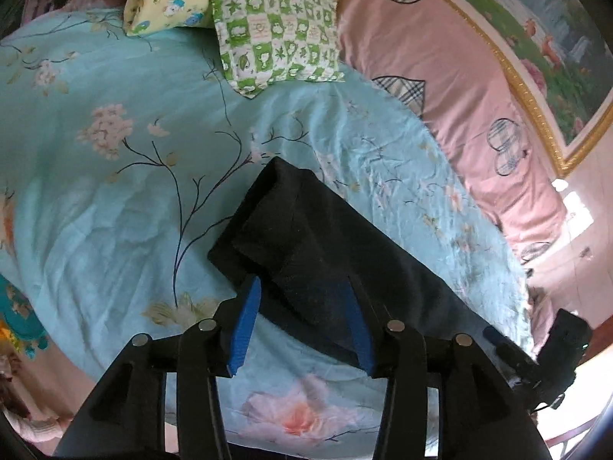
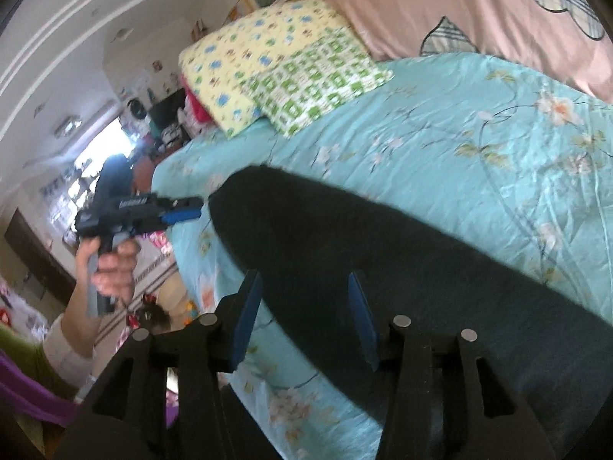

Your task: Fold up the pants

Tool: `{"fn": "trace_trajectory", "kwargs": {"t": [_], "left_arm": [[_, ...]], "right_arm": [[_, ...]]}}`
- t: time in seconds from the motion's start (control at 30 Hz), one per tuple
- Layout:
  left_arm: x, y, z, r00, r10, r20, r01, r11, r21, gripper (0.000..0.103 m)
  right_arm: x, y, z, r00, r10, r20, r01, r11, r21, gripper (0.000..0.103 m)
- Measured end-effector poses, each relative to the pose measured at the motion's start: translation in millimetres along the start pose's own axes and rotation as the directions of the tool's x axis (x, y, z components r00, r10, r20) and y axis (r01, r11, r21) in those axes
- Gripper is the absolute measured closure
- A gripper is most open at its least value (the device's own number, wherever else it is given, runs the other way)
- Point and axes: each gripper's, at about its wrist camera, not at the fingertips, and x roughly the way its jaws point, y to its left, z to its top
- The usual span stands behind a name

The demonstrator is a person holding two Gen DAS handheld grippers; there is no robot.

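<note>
You've got almost no readable text here. Only lettering in sight – a pale printed strip on the side of the left gripper (image 2: 184, 211), seen from the right wrist cam; it's too small and blurred to make out any chars, so no brand or no. can be given. The pillows at the head of the bed carry cartoon prints, no words you can read. The pink cover and the turquoise sheet show patterns only – hearts, flowers, no labels. The dark pants show no tag or logo in either view. The gold-framed picture on the wall has no legible caption. Stickers on the far wall are too blurred to read.
</note>
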Motion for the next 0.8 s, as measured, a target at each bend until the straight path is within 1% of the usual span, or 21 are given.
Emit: {"fn": "trace_trajectory", "kwargs": {"t": [0.07,0.13,0.2,0.3,0.4,0.47,0.57,0.67,0.8], "left_arm": [[4,-4,0,1.000,0.017,-0.001,-0.017,1.000,-0.015,0.052],[11,-2,0,0.999,0.041,-0.015,-0.041,0.998,-0.047,0.050],[16,3,1,0.998,0.059,-0.030,-0.061,0.995,-0.079,0.049],[20,11,-1,0.991,0.128,-0.037,-0.132,0.985,-0.114,0.049],[22,18,-5,0.992,0.119,-0.043,-0.124,0.982,-0.142,0.049],[27,19,-5,0.992,0.113,-0.057,-0.120,0.982,-0.144,0.049],[36,18,-3,0.987,0.142,-0.070,-0.150,0.981,-0.123,0.049],[45,20,-6,0.984,0.158,-0.086,-0.167,0.980,-0.112,0.048],[49,25,-11,0.986,0.144,-0.089,-0.154,0.981,-0.118,0.048]], "right_arm": [[-2,-6,7,1.000,0.006,0.020,-0.007,0.999,0.036,0.054],[-3,-12,15,0.999,-0.006,0.039,0.004,0.998,0.065,0.054],[-5,-17,20,0.998,-0.043,0.052,0.038,0.996,0.080,0.054],[-7,-30,31,0.991,-0.118,0.062,0.110,0.987,0.118,0.054],[-10,-48,43,0.985,-0.151,0.082,0.137,0.978,0.157,0.054],[-3,-59,53,0.983,-0.180,0.048,0.170,0.972,0.161,0.054],[17,-74,63,0.978,-0.209,-0.010,0.208,0.964,0.166,0.054],[39,-88,68,0.969,-0.241,-0.062,0.248,0.955,0.162,0.054],[66,-92,67,0.965,-0.227,-0.135,0.246,0.959,0.144,0.055]]}}
